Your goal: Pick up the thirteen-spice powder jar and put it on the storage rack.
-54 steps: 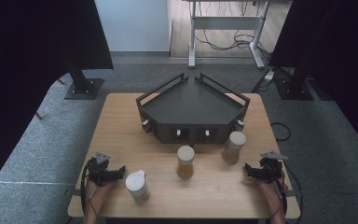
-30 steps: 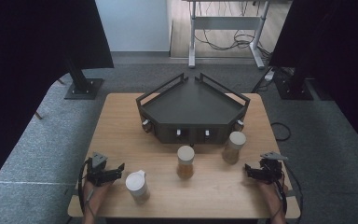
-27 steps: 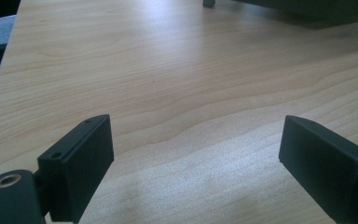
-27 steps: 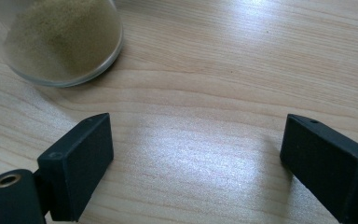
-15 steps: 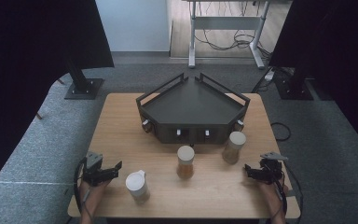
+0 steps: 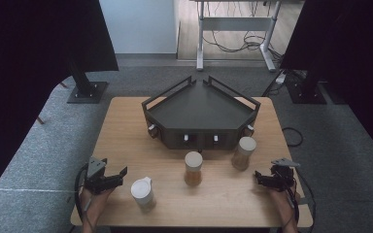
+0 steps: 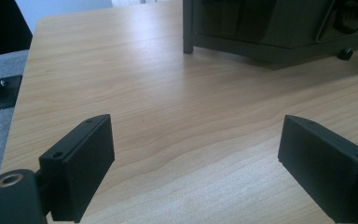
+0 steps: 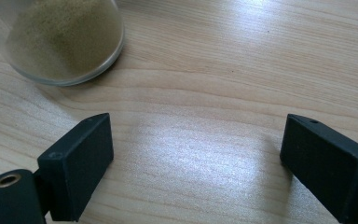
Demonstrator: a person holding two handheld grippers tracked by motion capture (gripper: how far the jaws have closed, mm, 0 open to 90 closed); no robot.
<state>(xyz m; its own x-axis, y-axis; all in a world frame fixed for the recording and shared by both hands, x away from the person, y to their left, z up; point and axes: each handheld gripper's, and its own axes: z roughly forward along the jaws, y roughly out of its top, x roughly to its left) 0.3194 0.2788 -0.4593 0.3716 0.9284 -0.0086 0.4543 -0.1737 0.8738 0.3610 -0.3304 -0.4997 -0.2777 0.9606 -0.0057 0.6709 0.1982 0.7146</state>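
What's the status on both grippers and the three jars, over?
Left gripper open, empty, beside the white-lidded jar. Right gripper open, empty, near the cork-lidded jar of tan powder. Third jar mid-table, untouched. Dark angular rack behind; nothing in the way.

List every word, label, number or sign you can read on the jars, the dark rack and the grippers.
None can be read.
The three jars show plain lids and no label.
The dark rack bears small pale knobs, too small to tell any marking.
The left gripper and right gripper carry no print.
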